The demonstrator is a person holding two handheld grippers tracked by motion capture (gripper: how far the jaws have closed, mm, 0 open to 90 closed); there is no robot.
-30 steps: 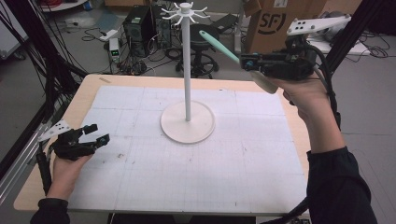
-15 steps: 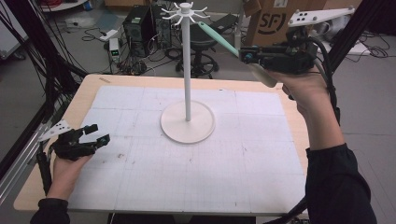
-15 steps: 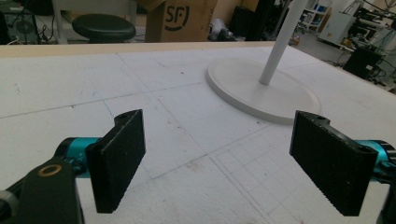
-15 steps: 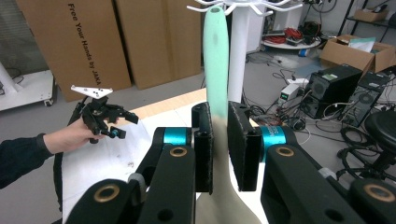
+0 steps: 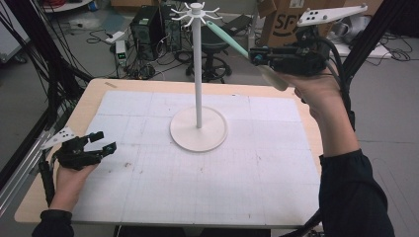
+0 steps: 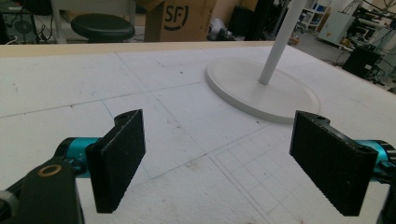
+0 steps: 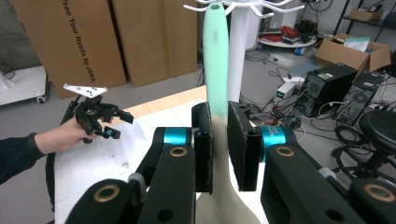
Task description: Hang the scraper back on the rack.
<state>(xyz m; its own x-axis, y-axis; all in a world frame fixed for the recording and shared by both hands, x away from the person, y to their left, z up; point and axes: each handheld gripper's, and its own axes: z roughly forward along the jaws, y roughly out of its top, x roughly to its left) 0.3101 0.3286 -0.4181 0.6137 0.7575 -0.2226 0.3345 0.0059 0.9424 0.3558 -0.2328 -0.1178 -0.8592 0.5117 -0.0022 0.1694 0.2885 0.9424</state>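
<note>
Gripping one mint spatula (image 5: 228,38), right claw (image 5: 257,55) near one white stand (image 5: 197,74); left claw (image 5: 99,142) open.

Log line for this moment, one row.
right gripper: shut on spatula, handle tip at rack hooks | left gripper: open, idle on table

left gripper (image 5: 101,142): low at the table's near-left, jaws wide apart, empty | right gripper (image 5: 253,56): raised high, jaws clamped on a mint-green handled utensil (image 5: 232,39)
</note>
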